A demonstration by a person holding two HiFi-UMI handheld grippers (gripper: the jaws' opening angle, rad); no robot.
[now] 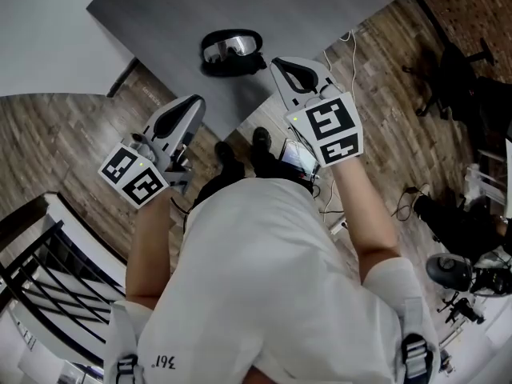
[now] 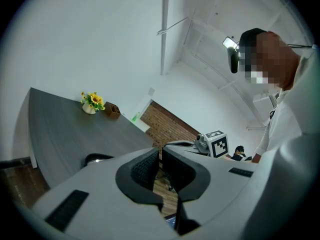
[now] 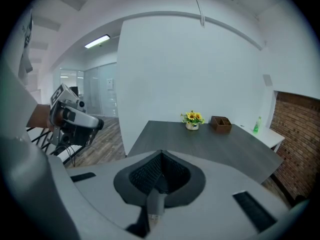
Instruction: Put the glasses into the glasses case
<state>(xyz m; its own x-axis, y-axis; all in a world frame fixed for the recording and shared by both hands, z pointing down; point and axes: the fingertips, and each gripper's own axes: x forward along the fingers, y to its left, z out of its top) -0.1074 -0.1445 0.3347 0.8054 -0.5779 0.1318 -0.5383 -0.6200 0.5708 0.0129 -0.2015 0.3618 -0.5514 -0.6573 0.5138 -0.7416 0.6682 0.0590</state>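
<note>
Two grippers, the left gripper (image 1: 186, 109) and right gripper (image 1: 288, 68), were closed on nothing, apart from the open glasses case (image 1: 233, 67). Glasses (image 1: 228, 49) lay inside it, upper centre; seemingly only closing remained.

The desk (image 1: 264, 6) is seen in dark grey, the floor (image 1: 64, 134) in brown wood planks, and the glasses case (image 1: 232, 66) in black. Both the left hand-held gripper (image 1: 190, 106) and the right hand-held gripper (image 1: 282, 66) are finished in pale grey with black ribbed pads (image 3: 147, 173) and black-and-white square markers (image 1: 332, 122). Yellow sunflowers (image 3: 193, 117) and a red-brown brick wall (image 3: 295, 129) are shown
</note>
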